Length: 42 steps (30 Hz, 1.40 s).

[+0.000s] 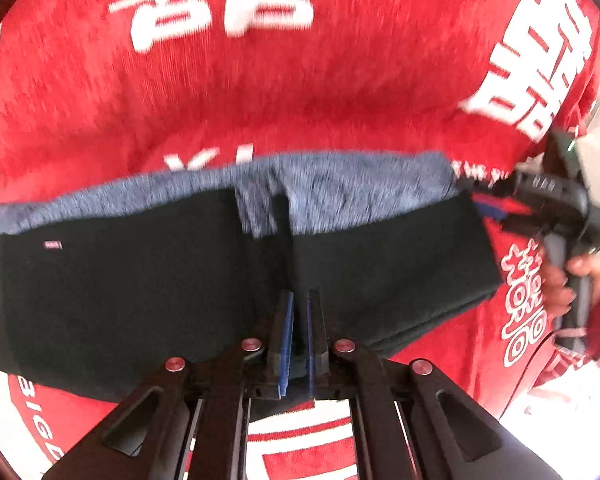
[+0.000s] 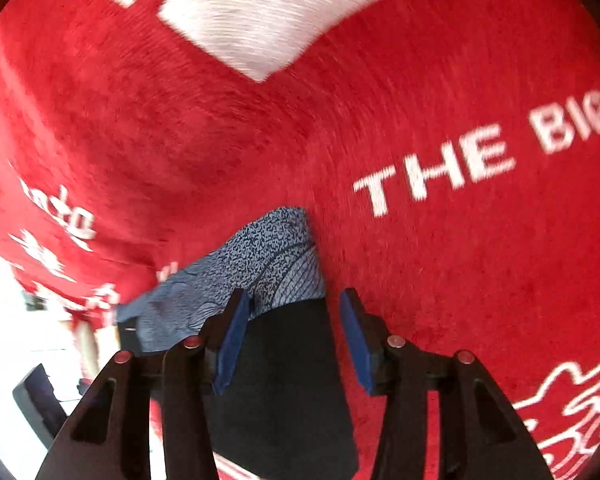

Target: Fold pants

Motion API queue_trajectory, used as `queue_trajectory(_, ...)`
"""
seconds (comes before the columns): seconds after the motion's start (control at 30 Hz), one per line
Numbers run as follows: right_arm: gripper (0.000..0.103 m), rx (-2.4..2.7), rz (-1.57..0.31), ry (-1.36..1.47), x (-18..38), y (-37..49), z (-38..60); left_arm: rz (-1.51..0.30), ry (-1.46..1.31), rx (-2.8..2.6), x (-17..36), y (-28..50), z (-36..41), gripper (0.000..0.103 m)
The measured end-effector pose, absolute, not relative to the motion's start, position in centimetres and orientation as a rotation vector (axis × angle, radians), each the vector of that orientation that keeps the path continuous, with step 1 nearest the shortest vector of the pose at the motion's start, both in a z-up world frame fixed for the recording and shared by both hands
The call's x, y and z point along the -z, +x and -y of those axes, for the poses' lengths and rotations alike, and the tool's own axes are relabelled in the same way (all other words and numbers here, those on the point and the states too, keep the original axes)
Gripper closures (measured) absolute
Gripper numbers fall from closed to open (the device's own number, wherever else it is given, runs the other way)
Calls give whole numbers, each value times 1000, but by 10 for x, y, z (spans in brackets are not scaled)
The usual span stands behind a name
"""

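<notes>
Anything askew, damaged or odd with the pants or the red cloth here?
Nothing stands out. The black pants lie folded on the red cloth, blue-grey lining exposed along the far edge; no tears or spills visible.
</notes>
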State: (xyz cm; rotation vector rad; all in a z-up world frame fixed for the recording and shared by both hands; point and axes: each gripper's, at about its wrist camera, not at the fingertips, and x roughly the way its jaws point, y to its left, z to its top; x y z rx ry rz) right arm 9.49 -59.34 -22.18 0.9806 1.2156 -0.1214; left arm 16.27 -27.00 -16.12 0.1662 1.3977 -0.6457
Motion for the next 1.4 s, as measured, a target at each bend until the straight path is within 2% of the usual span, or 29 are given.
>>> queue_trajectory(0.17,53,48,-1197,1137,244,95,602,-1358,152,693,154,178,297,97)
queue_trajectory(0.2,54,47,-1194,1156,247,96,604,-1362,150,714,158,180,307,97)
queue_trajectory(0.27,68,68,-1209,1156,250,96,606,-1384,184,707,176,186,328,97)
queue_trajectory(0.33,73,75,-1215,1128,246,96,603,-1429,229,666,199,188,335,97)
queue_trajectory(0.47,74,114,-1214,1037,234,87,592,-1456,194,667,219,184,323,97)
queue_trajectory(0.6,64,160,-1204,998,236,90,590,-1431,232,657,214,180,327,97)
queue_trajectory(0.67,51,190,-1203,961,226,92,584,-1426,235,643,210,178,323,97)
queue_trajectory(0.73,45,234,-1205,859,208,88,577,-1420,258,609,206,174,322,97)
queue_trajectory(0.83,43,283,-1218,714,187,86,549,-1407,244,581,200,171,314,97)
queue_trajectory(0.87,40,297,-1224,673,182,84,542,-1409,235,574,199,170,310,81)
queue_trajectory(0.9,38,308,-1229,632,175,80,537,-1410,229,566,198,169,307,57)
queue_trajectory(0.93,37,312,-1230,595,170,77,528,-1404,227,543,197,169,302,6)
queue_trajectory(0.97,35,311,-1232,562,164,76,518,-1374,223,515,192,166,295,0)
queue_trajectory(1.27,24,245,-1308,396,161,87,432,-1381,242,454,185,156,259,0)
queue_trajectory(1.4,23,207,-1335,313,165,100,397,-1397,230,417,186,152,228,0)
